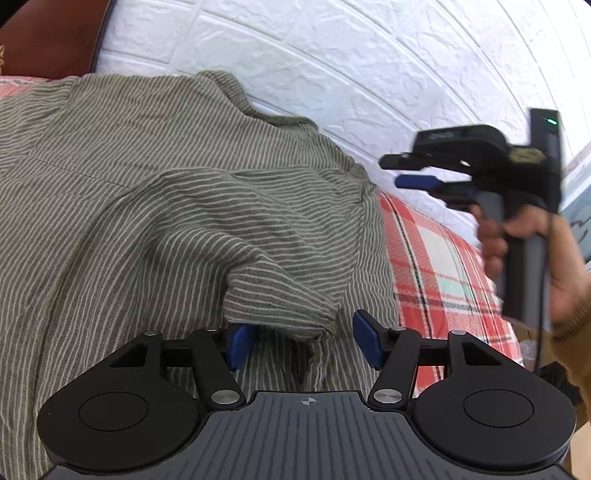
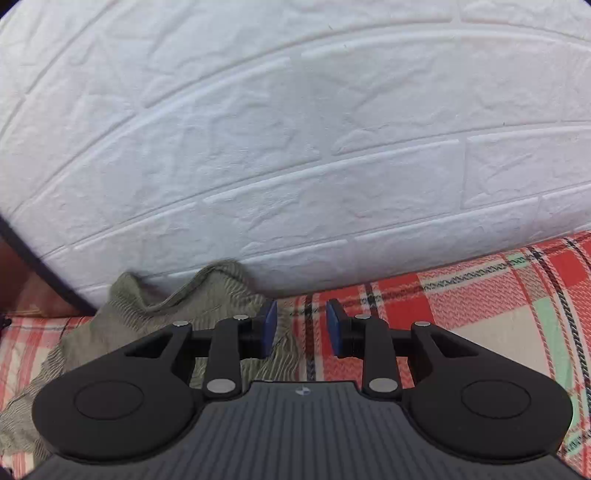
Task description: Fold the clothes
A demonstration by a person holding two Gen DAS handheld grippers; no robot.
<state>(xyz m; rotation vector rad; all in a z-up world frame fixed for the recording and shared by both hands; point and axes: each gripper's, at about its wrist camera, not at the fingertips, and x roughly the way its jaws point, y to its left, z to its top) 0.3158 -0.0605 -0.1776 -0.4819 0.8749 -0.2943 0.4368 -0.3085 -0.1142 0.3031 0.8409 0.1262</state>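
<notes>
A green shirt with thin white stripes [image 1: 155, 192] lies crumpled on a red plaid bedsheet [image 1: 443, 254]. My left gripper [image 1: 303, 339] is open, its blue pads on either side of a folded sleeve end that lies between them, not pinched. In the left wrist view my right gripper [image 1: 410, 173] is held in the air to the right, above the sheet and clear of the shirt. In the right wrist view the right gripper [image 2: 301, 328] is open and empty, with the shirt's edge [image 2: 177, 306] to its lower left.
A white brick-pattern wall [image 2: 295, 129] runs close behind the bed. Dark brown furniture [image 1: 48, 33] stands at the far left. The plaid sheet [image 2: 480, 306] extends to the right of the shirt.
</notes>
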